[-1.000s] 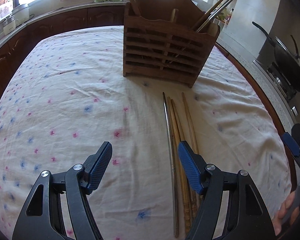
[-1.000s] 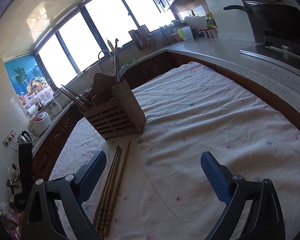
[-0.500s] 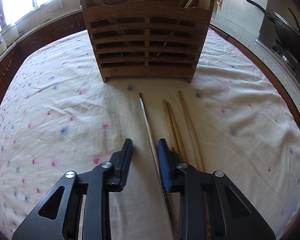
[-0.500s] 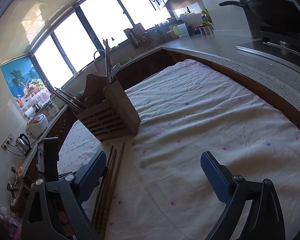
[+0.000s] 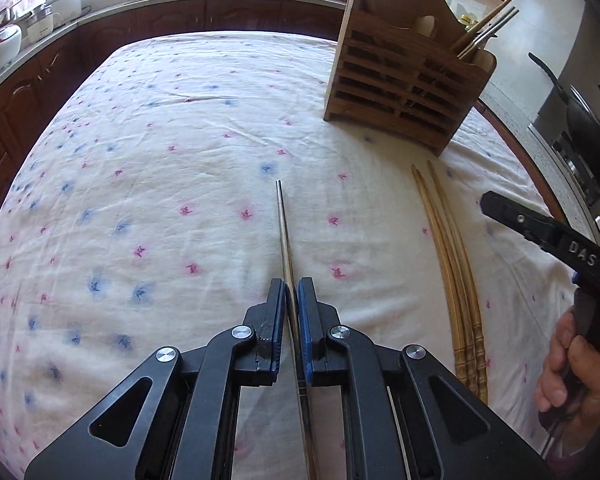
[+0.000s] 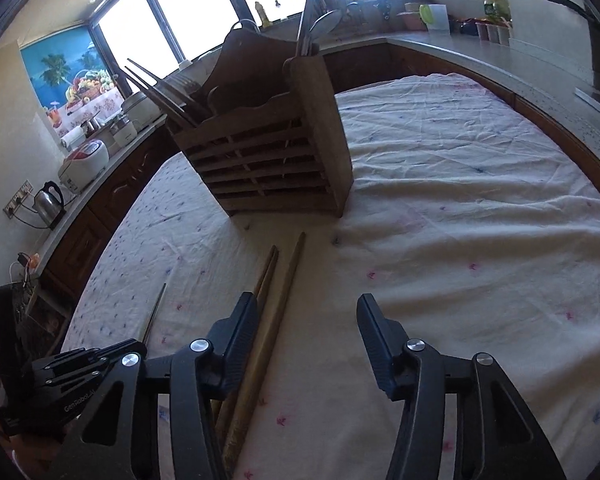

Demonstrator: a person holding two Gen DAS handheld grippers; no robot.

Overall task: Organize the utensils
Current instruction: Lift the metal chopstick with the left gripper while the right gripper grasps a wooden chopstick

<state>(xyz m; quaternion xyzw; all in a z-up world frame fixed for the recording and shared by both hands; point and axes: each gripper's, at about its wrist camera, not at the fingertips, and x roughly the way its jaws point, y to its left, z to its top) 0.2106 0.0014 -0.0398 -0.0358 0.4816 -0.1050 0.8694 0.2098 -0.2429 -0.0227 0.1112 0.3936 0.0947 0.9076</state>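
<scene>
Metal chopstick [image 5: 285, 236]: clamped in left gripper [image 5: 291, 316] fingers.
Wooden chopsticks [image 6: 274, 300]: lying on surface [image 5: 148, 184]; right gripper [image 6: 306, 344] fingers apart, just been closing, straddling one.
Holder [image 6: 276, 160]: upright beyond.

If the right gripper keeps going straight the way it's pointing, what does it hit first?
Probably the tablecloth, since the right gripper tilts downward. The wooden chopsticks lie just inside its left finger; the wooden holder stands farther ahead.

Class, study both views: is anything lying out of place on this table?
Yes. Three wooden chopsticks lie loose on the tablecloth in front of the wooden utensil holder, not inside it. The left gripper already pinches a metal chopstick.
</scene>
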